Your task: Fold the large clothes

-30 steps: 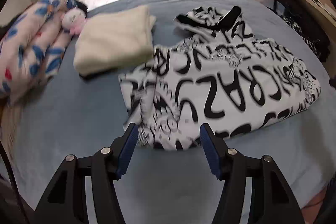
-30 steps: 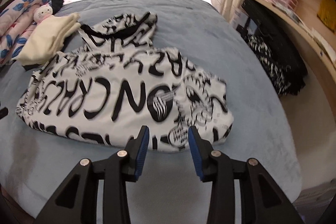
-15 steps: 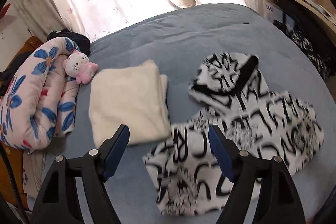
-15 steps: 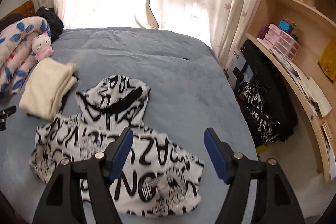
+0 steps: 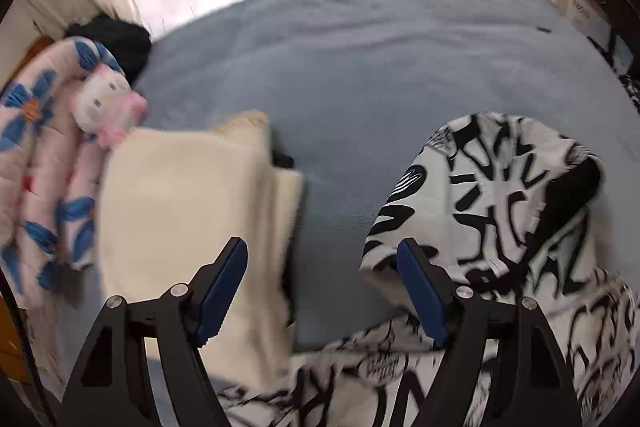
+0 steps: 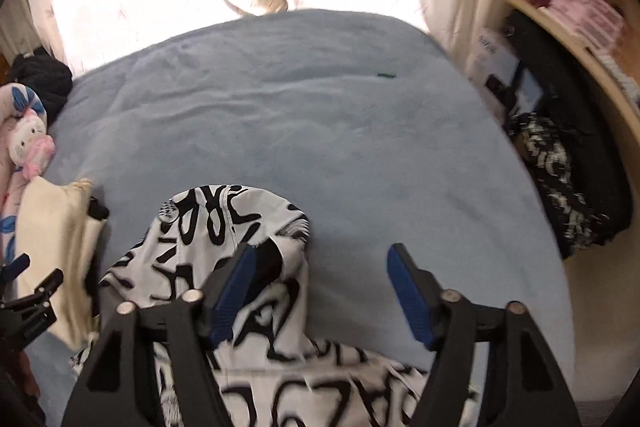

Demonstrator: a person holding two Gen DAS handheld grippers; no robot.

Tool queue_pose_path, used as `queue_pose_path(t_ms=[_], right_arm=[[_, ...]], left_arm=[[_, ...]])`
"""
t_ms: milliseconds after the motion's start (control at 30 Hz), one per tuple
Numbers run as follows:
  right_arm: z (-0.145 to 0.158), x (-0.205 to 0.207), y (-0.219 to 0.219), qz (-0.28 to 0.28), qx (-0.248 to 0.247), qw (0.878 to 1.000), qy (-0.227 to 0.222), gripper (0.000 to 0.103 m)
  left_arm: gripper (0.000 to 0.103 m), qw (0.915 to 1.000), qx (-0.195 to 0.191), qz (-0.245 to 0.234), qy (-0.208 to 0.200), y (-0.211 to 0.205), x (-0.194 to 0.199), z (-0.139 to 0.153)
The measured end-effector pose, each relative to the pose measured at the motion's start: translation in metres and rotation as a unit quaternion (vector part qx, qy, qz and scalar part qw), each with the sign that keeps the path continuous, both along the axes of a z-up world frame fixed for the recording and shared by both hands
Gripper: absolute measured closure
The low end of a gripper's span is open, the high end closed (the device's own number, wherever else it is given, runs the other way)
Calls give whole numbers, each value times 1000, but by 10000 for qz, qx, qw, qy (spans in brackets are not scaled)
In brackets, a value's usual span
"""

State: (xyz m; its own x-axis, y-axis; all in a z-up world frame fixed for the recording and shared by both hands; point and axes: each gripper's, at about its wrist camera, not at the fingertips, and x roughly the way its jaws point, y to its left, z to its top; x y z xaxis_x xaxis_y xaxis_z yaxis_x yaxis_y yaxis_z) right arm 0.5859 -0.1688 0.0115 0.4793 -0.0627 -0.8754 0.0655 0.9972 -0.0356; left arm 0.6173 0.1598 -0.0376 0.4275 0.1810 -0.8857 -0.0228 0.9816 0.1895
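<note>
Two grippers, left (image 5: pixel 322 291) and right (image 6: pixel 320 293), both spread wide, gripping nothing. Black-and-white lettered hooded garment (image 6: pixel 224 227) flat on blue-grey bedspread (image 6: pixel 280 131), hood (image 5: pixel 500 195) between them, beside folded cream blanket (image 5: pixel 180 211)

The left claw (image 5: pixel 322 291) has its two black arms spread wide, blue-padded fingers (image 5: pixel 222 290) well apart with nothing between them. The right claw (image 6: pixel 322 297) is likewise spread wide and holds nothing, its blue pads (image 6: pixel 409 293) facing each other. In the right wrist view, the left claw's tip shows at the far left edge.
</note>
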Motion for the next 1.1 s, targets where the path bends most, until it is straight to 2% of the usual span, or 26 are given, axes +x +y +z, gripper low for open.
queue_pose_path(t_ms=[33, 100, 200, 367, 467, 633, 733, 800, 967, 1100], right_arm=[[-15, 10, 5, 38, 44, 9999, 91, 66], [-38, 25, 14, 76, 67, 9998, 193, 79], [-63, 40, 28, 280, 56, 9993, 222, 80], [-92, 46, 37, 537, -136, 9974, 456, 80], [-109, 33, 15, 454, -322, 9960, 700, 80], [-139, 7, -28, 253, -207, 9945, 998, 83], [-162, -1, -44, 97, -59, 9929, 1180, 83], [-177, -5, -49, -12, 82, 9922, 1240, 83], [-172, -9, -53, -177, 265, 9934, 1098, 83], [-136, -13, -65, -321, 237, 9959, 808, 83]], left_arm=[[27, 9999, -60, 40, 73, 1, 5, -13], [28, 9995, -205, 116, 212, 2, 15, -39], [30, 9991, -290, 66, 317, -2, 22, -67], [30, 9987, -278, -147, 393, -11, 18, -92], [30, 9986, -269, -202, 408, -11, 9, -97], [30, 9985, -159, -329, 408, -10, -9, -106], [30, 9982, -108, -264, 532, -4, -16, -122], [30, 9974, -209, -146, 680, 1, -19, -138], [30, 9980, -211, -152, 579, -1, -25, -141], [30, 9986, -231, -160, 446, 6, -29, -119]])
